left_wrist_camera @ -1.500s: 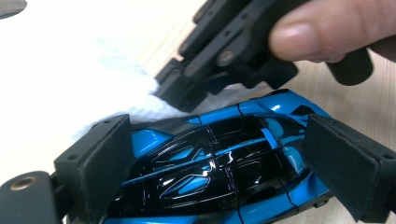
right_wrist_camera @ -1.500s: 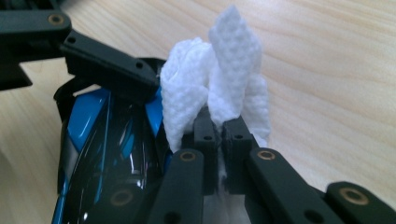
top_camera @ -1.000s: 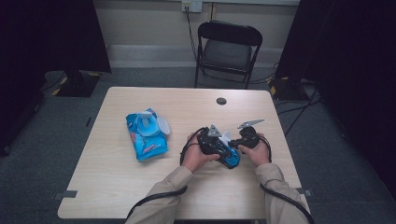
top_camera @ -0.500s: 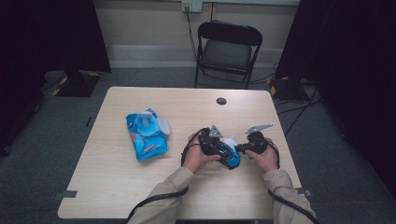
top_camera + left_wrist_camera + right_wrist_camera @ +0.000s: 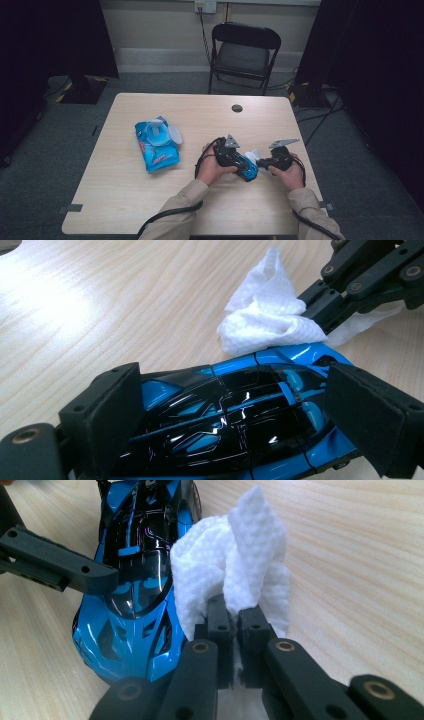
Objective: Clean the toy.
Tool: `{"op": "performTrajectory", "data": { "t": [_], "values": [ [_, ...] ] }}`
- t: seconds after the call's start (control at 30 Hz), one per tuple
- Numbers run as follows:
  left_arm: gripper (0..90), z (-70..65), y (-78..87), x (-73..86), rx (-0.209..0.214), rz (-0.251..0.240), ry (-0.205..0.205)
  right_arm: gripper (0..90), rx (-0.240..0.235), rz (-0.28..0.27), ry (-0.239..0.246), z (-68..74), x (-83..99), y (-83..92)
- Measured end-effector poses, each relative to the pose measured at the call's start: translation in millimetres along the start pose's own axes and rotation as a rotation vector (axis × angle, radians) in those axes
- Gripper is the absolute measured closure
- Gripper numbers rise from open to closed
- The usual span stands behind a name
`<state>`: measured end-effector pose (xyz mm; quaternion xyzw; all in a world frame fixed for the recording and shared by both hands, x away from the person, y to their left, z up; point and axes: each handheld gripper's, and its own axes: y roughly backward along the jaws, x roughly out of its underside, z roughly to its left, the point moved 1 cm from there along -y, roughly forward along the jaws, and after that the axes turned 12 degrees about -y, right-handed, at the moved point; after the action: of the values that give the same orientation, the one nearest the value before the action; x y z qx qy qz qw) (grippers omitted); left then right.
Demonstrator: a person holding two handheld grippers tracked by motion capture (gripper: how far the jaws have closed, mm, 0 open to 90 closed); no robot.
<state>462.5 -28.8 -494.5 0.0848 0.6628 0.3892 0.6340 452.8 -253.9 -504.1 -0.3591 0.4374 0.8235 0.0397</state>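
Observation:
A blue and black toy car (image 5: 225,425) lies between the pads of my left gripper (image 5: 240,420), which is shut on its sides just above the table (image 5: 125,200). My right gripper (image 5: 232,622) is shut on a crumpled white wipe (image 5: 235,570), and the wipe presses against the car (image 5: 135,580) beside its windscreen. From above, both grippers meet at the table's right front: the left gripper (image 5: 240,164) holds the car (image 5: 247,170), and the right gripper (image 5: 261,160) holds the wipe (image 5: 253,153) at the car's far end.
A blue pack of wipes (image 5: 156,142) with its lid open lies at the table's left middle. A small black round cap (image 5: 237,108) sits near the far edge. A black folding chair (image 5: 242,50) stands behind the table.
My right hand has slid a little to the right with the wipe, along the car. The left hand and the car have stayed put.

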Motion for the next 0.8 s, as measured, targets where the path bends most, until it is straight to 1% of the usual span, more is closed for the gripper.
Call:
{"op": "performTrajectory", "data": {
  "t": [0.17,0.3,0.5,0.6,0.67,0.7,0.77,0.8],
  "values": [
    [8.9,-1.1,-0.3,-0.6,-0.001,0.002,0.0,86.8,0.019,-0.002,0.006,1.1,4.6,4.4],
    [8.9,-1.0,-0.3,-0.8,-0.002,0.003,-0.001,86.9,0.025,0.001,0.014,1.6,8.3,8.3],
    [8.9,-1.4,-0.6,-1.2,-0.002,0.007,-0.005,86.8,0.031,0.025,0.033,4.0,12.9,14.4],
    [8.9,-2.2,-1.4,-1.9,0.0,0.006,-0.012,86.8,0.029,0.022,0.027,3.7,17.1,19.3],
    [8.9,-2.8,-1.7,-2.3,0.0,0.009,-0.013,86.8,0.038,0.019,0.021,3.3,18.8,23.0],
    [8.9,-3.4,-2.5,-2.7,0.001,0.006,-0.014,86.8,0.036,0.008,0.021,3.0,19.1,25.4],
    [8.9,-3.9,-3.0,-3.0,0.001,0.004,-0.016,86.8,0.051,-0.039,0.014,2.2,17.1,32.6],
    [8.9,-4.2,-3.1,-3.2,-0.001,0.006,-0.018,86.8,0.05,-0.056,0.01,2.1,15.6,35.1]
  ]
}}
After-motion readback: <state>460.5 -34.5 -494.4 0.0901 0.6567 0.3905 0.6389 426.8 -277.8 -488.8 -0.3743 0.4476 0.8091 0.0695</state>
